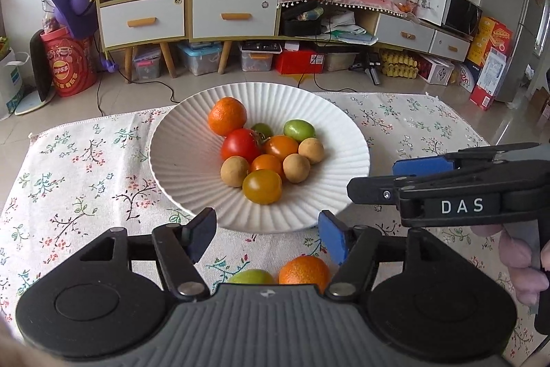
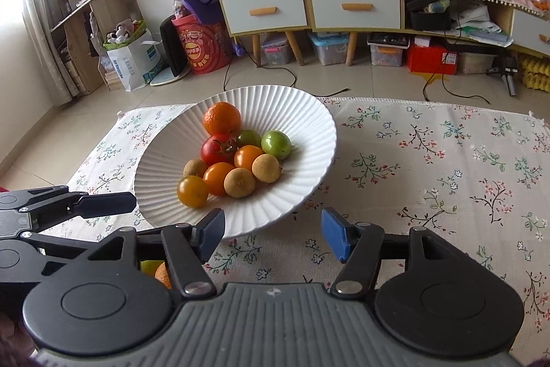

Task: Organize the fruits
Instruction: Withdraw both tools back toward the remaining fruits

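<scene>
Fruits are gathered in the white plate [image 1: 178,160] on the tabletop; an orange [image 1: 304,269] and green fruit [image 1: 252,277] lie outside. Jaws of the left gripper [image 1: 266,238] and right gripper [image 2: 273,238] are held apart, empty, presumably readied for picking.

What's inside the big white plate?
The white plate holds a mandarin, a red tomato, three orange-yellow tomatoes, two green fruits and three small tan round fruits. One green fruit is partly hidden behind the tomatoes, and anything beneath the pile cannot be seen.

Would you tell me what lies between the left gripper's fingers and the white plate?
Only bare floral tablecloth separates the left gripper from the white plate, as the left wrist view shows.
</scene>
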`<control>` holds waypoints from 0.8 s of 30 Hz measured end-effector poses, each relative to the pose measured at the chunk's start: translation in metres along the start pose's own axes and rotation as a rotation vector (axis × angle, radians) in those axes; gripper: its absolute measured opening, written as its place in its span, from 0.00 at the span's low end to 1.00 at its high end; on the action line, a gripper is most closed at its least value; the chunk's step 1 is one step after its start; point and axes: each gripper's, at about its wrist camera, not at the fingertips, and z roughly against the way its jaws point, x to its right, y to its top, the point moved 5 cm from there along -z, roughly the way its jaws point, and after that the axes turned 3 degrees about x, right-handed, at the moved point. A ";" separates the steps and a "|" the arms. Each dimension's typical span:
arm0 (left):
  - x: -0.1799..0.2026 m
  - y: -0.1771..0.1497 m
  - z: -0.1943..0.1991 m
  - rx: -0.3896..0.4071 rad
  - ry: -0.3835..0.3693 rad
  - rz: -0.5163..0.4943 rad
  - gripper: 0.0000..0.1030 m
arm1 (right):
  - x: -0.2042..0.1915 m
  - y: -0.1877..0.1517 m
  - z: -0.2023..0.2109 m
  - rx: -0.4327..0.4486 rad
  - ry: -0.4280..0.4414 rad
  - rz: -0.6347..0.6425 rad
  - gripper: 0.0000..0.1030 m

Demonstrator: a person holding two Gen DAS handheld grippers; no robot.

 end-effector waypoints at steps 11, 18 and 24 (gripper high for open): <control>-0.019 -0.021 0.020 -0.052 0.035 0.002 0.76 | -0.013 -0.016 0.010 -0.030 -0.002 0.035 0.80; -0.029 -0.041 0.030 -0.098 0.043 0.004 0.80 | -0.021 -0.031 0.014 -0.055 0.004 0.054 0.87; -0.034 -0.056 0.034 -0.125 0.059 -0.005 0.88 | -0.029 -0.044 0.016 -0.070 0.005 0.086 0.90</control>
